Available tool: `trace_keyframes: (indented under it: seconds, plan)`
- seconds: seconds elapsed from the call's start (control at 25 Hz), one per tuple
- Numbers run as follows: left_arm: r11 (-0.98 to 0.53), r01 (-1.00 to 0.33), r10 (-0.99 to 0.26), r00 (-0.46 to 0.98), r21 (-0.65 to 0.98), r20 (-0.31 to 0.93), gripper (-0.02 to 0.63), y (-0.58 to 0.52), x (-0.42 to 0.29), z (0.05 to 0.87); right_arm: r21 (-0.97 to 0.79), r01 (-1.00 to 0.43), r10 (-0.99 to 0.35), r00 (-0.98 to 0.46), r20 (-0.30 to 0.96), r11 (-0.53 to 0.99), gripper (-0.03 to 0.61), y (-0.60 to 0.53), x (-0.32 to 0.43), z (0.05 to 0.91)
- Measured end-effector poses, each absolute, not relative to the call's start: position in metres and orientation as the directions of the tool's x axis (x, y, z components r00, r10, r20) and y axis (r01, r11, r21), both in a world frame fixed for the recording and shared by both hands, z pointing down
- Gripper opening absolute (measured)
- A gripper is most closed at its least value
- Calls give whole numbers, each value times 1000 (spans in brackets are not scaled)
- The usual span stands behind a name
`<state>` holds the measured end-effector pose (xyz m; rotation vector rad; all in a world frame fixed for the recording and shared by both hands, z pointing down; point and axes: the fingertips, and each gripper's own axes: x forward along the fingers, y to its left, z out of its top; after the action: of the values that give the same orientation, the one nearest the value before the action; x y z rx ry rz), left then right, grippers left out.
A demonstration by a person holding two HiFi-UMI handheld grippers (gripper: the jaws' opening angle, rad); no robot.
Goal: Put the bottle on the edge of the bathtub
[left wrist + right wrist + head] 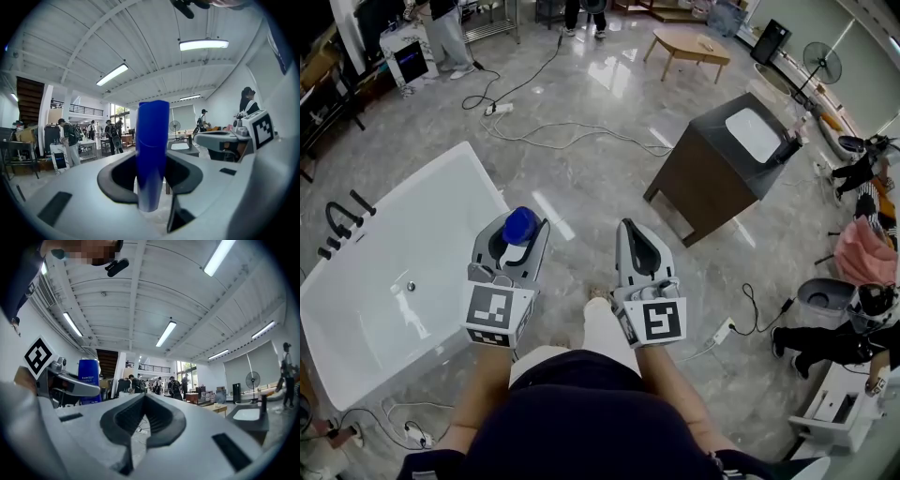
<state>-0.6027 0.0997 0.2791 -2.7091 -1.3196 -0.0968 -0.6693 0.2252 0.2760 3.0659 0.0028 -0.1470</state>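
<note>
Above the glossy grey marble floor, just right of the white rectangular bathtub, the left gripper grasps a blue plastic bottle with a rounded cap. The left gripper view shows the bottle standing upright between the dark pads, pinched at its lower part, with its top rising well above the jaws. In the head view the bottle sits just beside the tub's near right corner, apart from the rim and not resting on it.

The right gripper is held beside the left one, near it but not touching. Its jaws are clenched together at the tips with nothing between them. Both grippers point roughly level, away from the person.

Black taps stand on the bathtub's far left edge. Well apart to the right is a dark brown vanity cabinet with a white basin, and white cables trail across the floor beyond the tub.
</note>
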Motion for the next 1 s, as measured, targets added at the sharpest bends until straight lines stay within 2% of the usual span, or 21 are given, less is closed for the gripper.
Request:
trace_keyframes:
  seconds: [0.24,0.44,0.72,1.0]
  plan:
    - [-633,771,767,637,-64,77,150,158,-542,287,86,-39,-47,995,-91,-996,0,286,-598,282]
    - [-688,723,724,690,-69,18,150,212,-481,274,90,-138,-148,981,-122,-986,0,341,-519,272]
    - [-775,629,627,778,-69,47,152,245,-411,274,53,-276,-281,952,-119,-960,0,381,-432,269]
    - [-857,513,511,859,-59,47,152,244,-367,274,38,-377,-379,920,-95,-925,0,397,-376,281]
